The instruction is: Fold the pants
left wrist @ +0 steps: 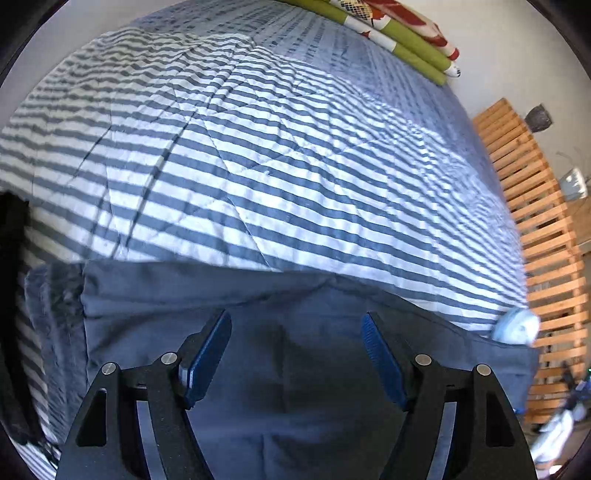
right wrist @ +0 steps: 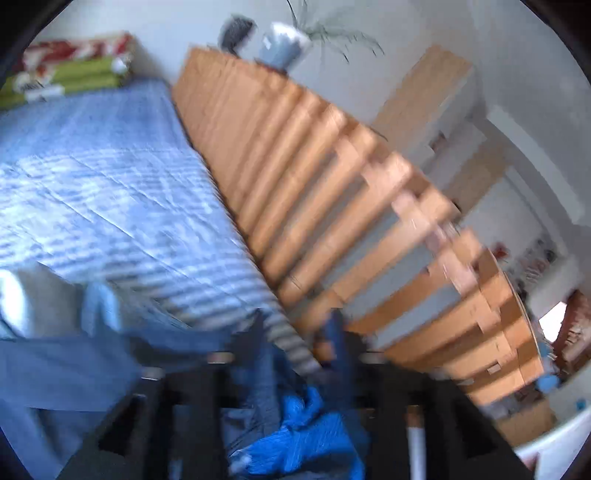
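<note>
Two hand-held grippers tilt downward: the left hand-held gripper [left wrist: 295,354] gapes wide, empty, over the pants [left wrist: 295,295] at bottom centre; the right hand-held gripper [right wrist: 295,336], blurred, stands parted around cloth on the bed [left wrist: 295,166].

A bedroom in a home. A bed with a blue-and-white striped quilt [left wrist: 258,155] fills the view; folded green and red-patterned bedding [left wrist: 402,33] lies at its far end, against a white wall. A slatted wooden frame [right wrist: 332,206] stands beside the bed, with a potted plant [right wrist: 284,44] behind it.
</note>
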The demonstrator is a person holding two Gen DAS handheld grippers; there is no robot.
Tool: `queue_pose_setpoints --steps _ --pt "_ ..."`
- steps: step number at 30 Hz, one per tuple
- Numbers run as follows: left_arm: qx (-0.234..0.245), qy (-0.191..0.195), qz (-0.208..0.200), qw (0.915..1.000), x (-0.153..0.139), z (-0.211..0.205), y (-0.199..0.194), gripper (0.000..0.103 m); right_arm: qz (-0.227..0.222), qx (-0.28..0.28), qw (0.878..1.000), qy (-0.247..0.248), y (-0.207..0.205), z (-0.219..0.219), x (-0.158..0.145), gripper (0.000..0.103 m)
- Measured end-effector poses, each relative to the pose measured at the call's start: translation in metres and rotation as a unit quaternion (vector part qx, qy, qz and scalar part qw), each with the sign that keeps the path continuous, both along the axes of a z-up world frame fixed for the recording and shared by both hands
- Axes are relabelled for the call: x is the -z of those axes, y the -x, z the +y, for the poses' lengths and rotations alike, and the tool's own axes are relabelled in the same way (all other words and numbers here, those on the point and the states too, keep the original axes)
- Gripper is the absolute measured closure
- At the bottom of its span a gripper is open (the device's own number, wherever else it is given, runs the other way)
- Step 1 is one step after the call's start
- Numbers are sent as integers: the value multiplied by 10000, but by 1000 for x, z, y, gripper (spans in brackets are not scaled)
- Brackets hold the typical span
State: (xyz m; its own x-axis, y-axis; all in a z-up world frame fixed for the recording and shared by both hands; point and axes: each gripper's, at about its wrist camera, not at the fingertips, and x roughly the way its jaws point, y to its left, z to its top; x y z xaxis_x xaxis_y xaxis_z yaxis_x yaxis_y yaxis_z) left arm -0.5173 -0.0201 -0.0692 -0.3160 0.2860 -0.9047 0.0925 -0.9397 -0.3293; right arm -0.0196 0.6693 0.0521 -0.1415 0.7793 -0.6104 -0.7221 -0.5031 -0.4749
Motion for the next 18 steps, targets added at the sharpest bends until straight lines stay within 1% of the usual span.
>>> queue_pose_setpoints --steps 1,2,4,6,7,8,9,11,13,16,18 --pt "33 117 -19 9999 4 2 1 26 79 -249 9996 -51 4 -11 -7 49" --pt "25 130 -55 9999 7 3 1 26 130 -513 9986 65 9 -19 -10 49" --pt "-35 70 -126 9999 17 2 7 25 121 -1246 9905 569 28 -41 -11 49" --pt "-33 133 -152 9998 22 2 8 23 99 -1979 9752 984 51 -70 -8 49" --pt "-74 166 -167 9997 25 1 10 23 74 -2185 9699 1070 59 -81 -6 48" --pt "-99 168 -192 9996 26 0 10 21 -7 -2588 9587 1179 73 -100 0 46" --pt "-100 172 -225 9995 28 -1 11 21 -97 -2819 9518 1203 83 -113 4 44" --pt "-86 271 -276 9992 32 -2 14 20 -377 -3315 9364 1090 103 -145 15 44" --pt "-223 298 -267 9990 33 -7 17 20 -719 -3773 9202 750 119 -183 28 44" --pt "-415 -23 -198 9989 31 -16 20 20 -1119 -4172 9010 414 136 -218 47 44" --pt "-429 0 -164 9989 31 -17 22 20 -1409 -4253 8935 296 146 -232 60 44"
